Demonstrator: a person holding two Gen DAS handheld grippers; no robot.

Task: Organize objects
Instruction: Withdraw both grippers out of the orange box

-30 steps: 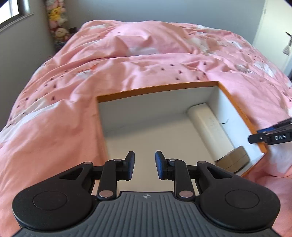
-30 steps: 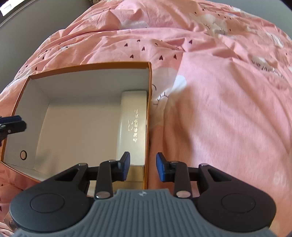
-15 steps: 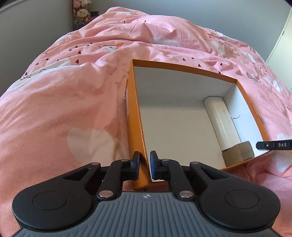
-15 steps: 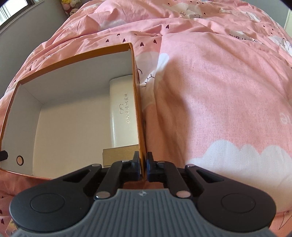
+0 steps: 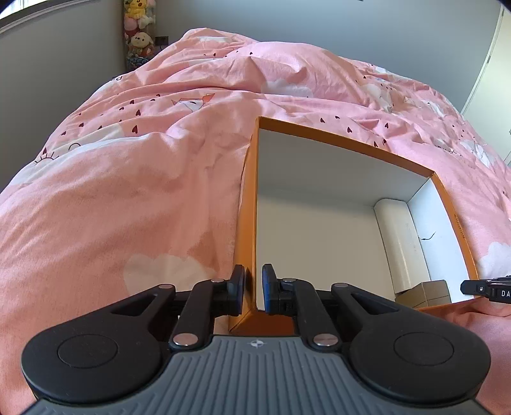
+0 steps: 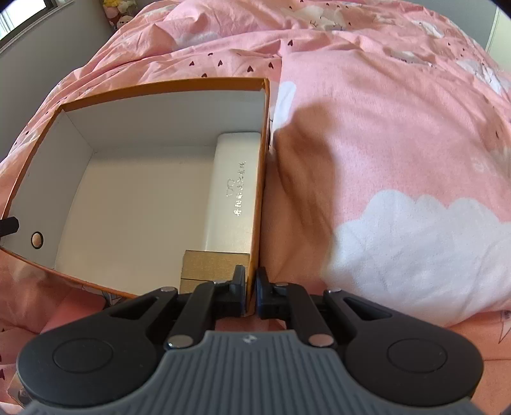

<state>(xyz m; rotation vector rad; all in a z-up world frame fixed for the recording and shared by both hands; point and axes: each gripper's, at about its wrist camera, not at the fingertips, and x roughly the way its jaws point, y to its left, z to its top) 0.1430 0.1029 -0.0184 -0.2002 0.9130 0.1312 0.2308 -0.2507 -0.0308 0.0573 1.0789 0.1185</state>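
An open orange box (image 5: 247, 204) with a white inside lies on a pink duvet. My left gripper (image 5: 253, 293) is shut on its left wall near the front corner. My right gripper (image 6: 251, 292) is shut on the box's right wall (image 6: 260, 191) near the front corner. Inside, along the right wall, lie a long white case (image 6: 234, 194) with silver lettering and a small tan box (image 6: 214, 266) in front of it. Both also show in the left wrist view: the white case (image 5: 400, 242) and the tan box (image 5: 428, 292).
The pink duvet (image 6: 383, 143) with clouds and hearts covers the bed all around the box. Plush toys (image 5: 139, 28) stand in the far corner by a grey wall. A white door (image 5: 491, 64) is at the far right.
Both grippers moved from over the box to its side walls and closed on them. The box now appears lifted and tilted a little in both views.
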